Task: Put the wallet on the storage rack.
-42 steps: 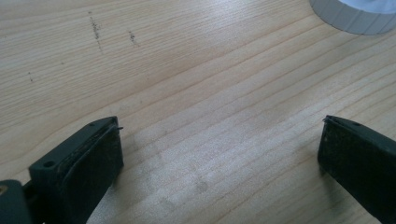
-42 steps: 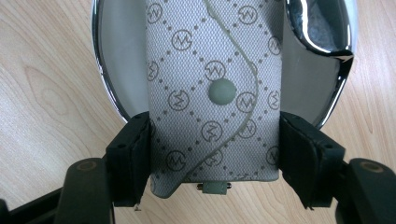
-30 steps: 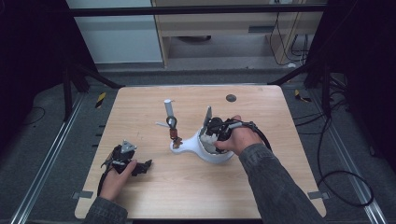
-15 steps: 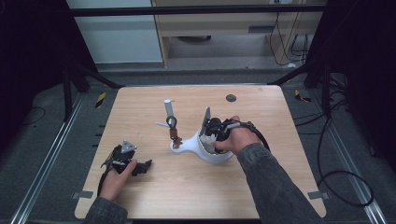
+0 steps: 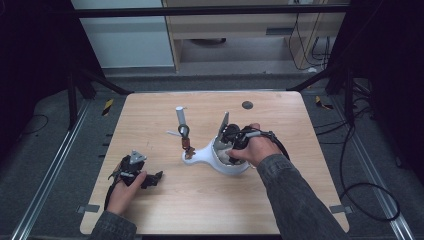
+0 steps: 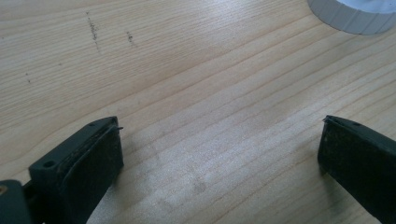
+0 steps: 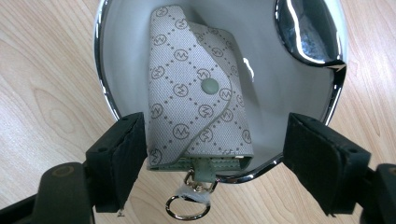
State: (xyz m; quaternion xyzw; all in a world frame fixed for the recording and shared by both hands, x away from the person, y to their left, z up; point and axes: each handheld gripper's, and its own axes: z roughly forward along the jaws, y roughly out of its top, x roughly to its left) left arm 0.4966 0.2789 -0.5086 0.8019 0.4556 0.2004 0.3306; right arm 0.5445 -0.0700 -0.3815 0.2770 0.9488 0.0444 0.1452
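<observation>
Your right gripper (image 7: 212, 154) hangs over a white bowl (image 7: 126, 28) with a shiny chrome rim. Inside the bowl lies a grey key pouch (image 7: 194, 93), patterned with small round logos, its flap snapped shut by a single stud. The pouch rests against the bowl's inner wall, and its lower end pokes over the rim nearest you, where a gold clasp and a metal ring (image 7: 187, 205) dangle over the table. The jaws of this gripper have just been opening; they now stand parted on either side of the pouch, the left pad just beside its edge, the right pad well apart from it, so nothing is pinched.

In the high view, the bowl (image 5: 220, 162) sits near the middle of the table, with a long white spout or handle reaching left toward a small stand (image 5: 184, 131) bearing a dark ring. Your right hand (image 5: 255, 147) covers most of the bowl.

Your left gripper (image 6: 219, 154) rests low over bare wood near the table's front left corner, its jaws spread wide with nothing between them. A ribbed white rim (image 6: 355, 16) sits at the upper right of its view.

The table (image 5: 165, 210) is pale wood, square, with a small dark disc (image 5: 247, 105) near its far edge. Around it the floor is dark grey, with metal rails, trailing black cables, and a light wooden cabinet (image 5: 240, 30) behind.
</observation>
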